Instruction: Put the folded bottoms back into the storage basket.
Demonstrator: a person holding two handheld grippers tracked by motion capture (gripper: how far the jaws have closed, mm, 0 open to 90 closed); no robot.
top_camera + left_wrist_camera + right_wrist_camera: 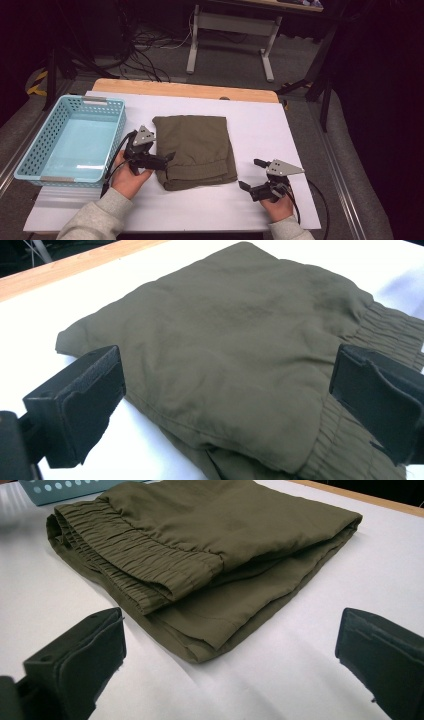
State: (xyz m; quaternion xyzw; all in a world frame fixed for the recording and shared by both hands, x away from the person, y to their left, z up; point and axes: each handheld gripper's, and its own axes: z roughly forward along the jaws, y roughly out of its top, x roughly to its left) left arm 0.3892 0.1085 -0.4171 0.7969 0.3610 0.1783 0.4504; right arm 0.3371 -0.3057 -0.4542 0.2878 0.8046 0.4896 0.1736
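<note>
A folded olive-green garment [195, 147] with an elastic waistband lies in the middle of the white table cover [260, 125]. My left gripper [162, 150] is at the garment's left edge, open. In the left gripper view the cloth [240, 340] lies between and beyond the wide-spread jaws, untouched by either pad. My right gripper [250, 173] is open over bare cover, just right of the garment's near right corner. In the right gripper view the waistband and folded layers [200, 530] lie ahead of the jaws, apart from them.
A light blue perforated basket [75, 140] stands at the table's left side, close to my left hand; its rim [65, 490] appears behind the garment. A wooden table edge [185, 89] runs along the back. Desk legs and cables are on the floor beyond.
</note>
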